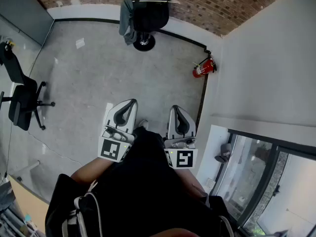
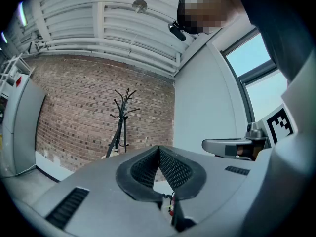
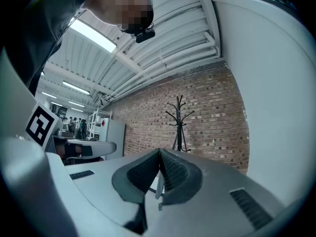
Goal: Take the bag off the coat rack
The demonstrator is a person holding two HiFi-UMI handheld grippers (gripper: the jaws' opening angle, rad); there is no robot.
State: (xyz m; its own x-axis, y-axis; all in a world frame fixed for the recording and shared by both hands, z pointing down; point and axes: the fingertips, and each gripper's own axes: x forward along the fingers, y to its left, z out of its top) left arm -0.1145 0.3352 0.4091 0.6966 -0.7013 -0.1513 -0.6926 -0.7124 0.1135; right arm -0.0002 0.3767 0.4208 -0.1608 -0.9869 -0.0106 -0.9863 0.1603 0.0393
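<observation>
In the head view the coat rack stands far ahead by the brick wall. A black bag hangs on it beside a grey garment. My left gripper and right gripper are held side by side close to my body, well short of the rack. Both are shut with nothing between the pads. The left gripper view shows the rack small and distant above the closed left gripper. It also appears as the thin black rack beyond the closed right gripper in the right gripper view.
A red fire extinguisher stands at the wall corner on the right. A black office chair is at the left. A white wall and a window run along the right. Grey concrete floor lies between me and the rack.
</observation>
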